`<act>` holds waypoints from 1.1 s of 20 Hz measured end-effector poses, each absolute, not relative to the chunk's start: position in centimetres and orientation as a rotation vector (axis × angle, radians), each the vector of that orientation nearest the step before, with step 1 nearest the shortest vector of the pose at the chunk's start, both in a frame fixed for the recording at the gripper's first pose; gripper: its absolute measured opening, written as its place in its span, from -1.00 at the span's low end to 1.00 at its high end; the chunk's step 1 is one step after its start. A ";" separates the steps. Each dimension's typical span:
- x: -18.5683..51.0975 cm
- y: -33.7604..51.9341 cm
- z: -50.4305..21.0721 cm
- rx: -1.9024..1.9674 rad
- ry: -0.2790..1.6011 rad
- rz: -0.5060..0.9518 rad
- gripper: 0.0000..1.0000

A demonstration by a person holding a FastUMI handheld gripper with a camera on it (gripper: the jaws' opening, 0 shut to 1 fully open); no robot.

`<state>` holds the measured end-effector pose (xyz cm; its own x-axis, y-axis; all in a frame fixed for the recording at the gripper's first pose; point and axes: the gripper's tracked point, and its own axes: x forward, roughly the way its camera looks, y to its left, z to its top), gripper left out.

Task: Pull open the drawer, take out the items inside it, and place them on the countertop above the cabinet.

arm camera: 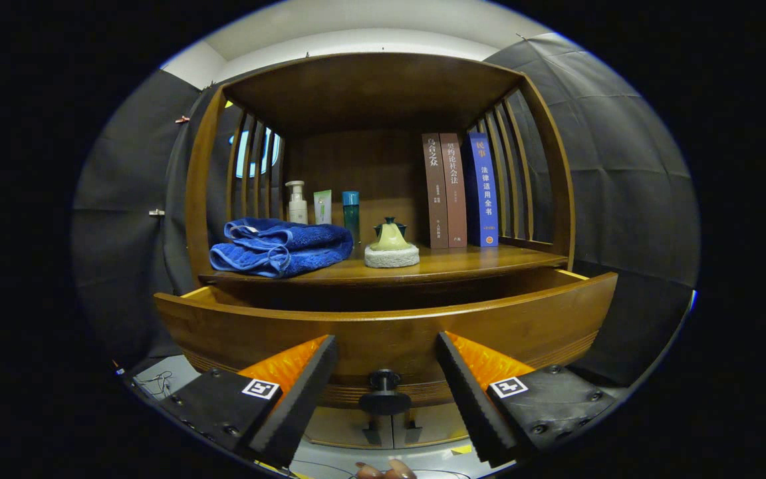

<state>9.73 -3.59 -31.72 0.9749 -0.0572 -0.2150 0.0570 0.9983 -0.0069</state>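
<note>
Between spread claw (386, 392) fingers: drawer (383, 329) knob (384, 392); book spines illegible.

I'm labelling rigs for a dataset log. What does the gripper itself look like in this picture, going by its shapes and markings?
The handheld two-finger gripper has two wedge-shaped jaws with ribbed, serrated inner faces, standing open. Each sits on a flat black mounting block fastened with dark screws, and each block carries a small square black-and-white fiducial tag. Thin cables trail below.
</note>
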 end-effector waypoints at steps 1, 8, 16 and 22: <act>10.5 -3.6 -31.8 0.001 0.217 -0.058 0.98; 13.9 -3.2 -31.9 0.003 0.209 -0.058 0.98; 15.8 -3.3 -32.2 0.003 0.218 -0.054 0.98; 16.1 -3.2 -32.2 0.016 0.219 -0.054 0.99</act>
<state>16.10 -3.24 -32.23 0.9747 -0.0517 -0.2175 0.0551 0.9984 0.0095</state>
